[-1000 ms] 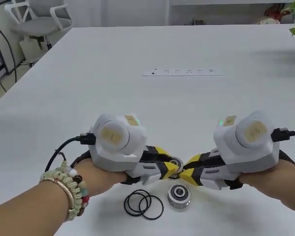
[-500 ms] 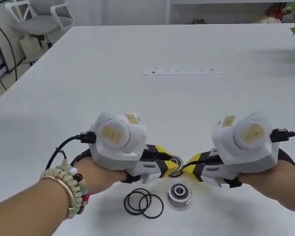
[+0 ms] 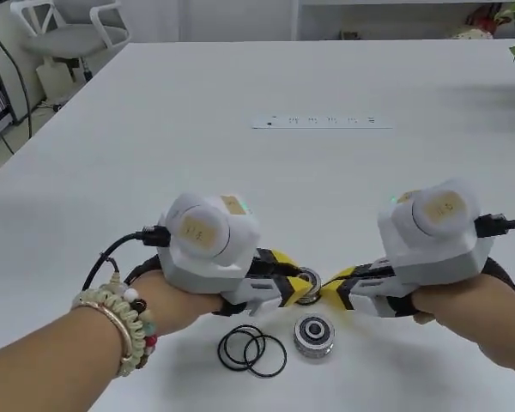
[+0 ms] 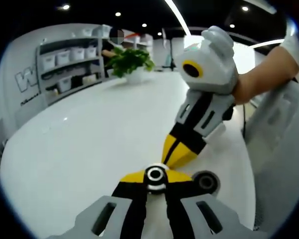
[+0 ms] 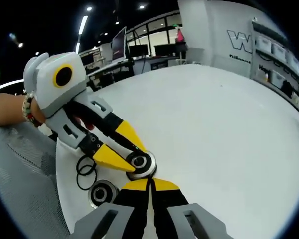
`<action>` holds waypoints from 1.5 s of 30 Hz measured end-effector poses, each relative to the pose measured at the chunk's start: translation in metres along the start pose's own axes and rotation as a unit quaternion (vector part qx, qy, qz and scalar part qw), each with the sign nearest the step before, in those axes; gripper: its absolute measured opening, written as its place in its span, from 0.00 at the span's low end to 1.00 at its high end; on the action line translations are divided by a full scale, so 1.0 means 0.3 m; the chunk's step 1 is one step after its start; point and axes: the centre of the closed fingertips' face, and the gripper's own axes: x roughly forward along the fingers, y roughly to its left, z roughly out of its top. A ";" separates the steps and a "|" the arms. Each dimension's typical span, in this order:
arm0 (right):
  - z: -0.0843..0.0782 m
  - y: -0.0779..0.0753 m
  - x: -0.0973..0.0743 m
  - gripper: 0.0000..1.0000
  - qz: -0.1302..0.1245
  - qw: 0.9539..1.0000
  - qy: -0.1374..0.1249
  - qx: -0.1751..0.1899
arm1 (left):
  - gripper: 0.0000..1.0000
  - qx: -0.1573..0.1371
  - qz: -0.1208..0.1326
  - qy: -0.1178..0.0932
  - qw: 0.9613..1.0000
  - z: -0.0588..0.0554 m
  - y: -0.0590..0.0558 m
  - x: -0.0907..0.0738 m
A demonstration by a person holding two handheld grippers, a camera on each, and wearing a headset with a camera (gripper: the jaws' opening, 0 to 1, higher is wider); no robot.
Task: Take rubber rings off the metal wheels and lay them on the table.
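My left gripper (image 3: 299, 287) is shut on a small metal wheel (image 3: 307, 283), holding it just above the white table (image 3: 240, 154). In the left gripper view the wheel (image 4: 156, 175) sits between my yellow jaw tips. My right gripper (image 3: 328, 290) faces it from the right, jaws shut, tips at the wheel's rim (image 5: 142, 163); whether they pinch a ring I cannot tell. A second wheel (image 3: 313, 335) lies on the table below, and three black rubber rings (image 3: 251, 349) lie overlapping to its left.
A white power strip (image 3: 322, 122) lies further back on the table. An office chair (image 3: 69, 39) stands off the far left corner. A potted plant (image 4: 129, 59) is at the far right edge. The person's left wrist wears bead bracelets (image 3: 124, 326).
My right gripper has risen a little and eased slightly to the right. The left gripper still holds the wheel in the same place.
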 end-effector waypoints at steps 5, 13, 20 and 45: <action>0.009 -0.017 -0.014 0.00 0.009 0.996 -0.022 0.084 | 0.14 0.002 0.000 0.000 1.000 -0.001 -0.001 -0.002; 0.010 -0.006 -0.019 0.00 0.014 0.994 -0.027 0.107 | 0.14 0.003 0.002 -0.001 1.000 -0.001 -0.001 -0.001; 0.042 0.005 -0.036 0.00 0.024 0.987 -0.056 0.149 | 0.14 0.003 0.001 -0.002 1.000 -0.002 -0.002 -0.002; 0.074 0.031 -0.030 0.00 0.029 0.986 -0.055 0.152 | 0.13 0.003 0.004 -0.007 1.000 -0.004 0.001 -0.009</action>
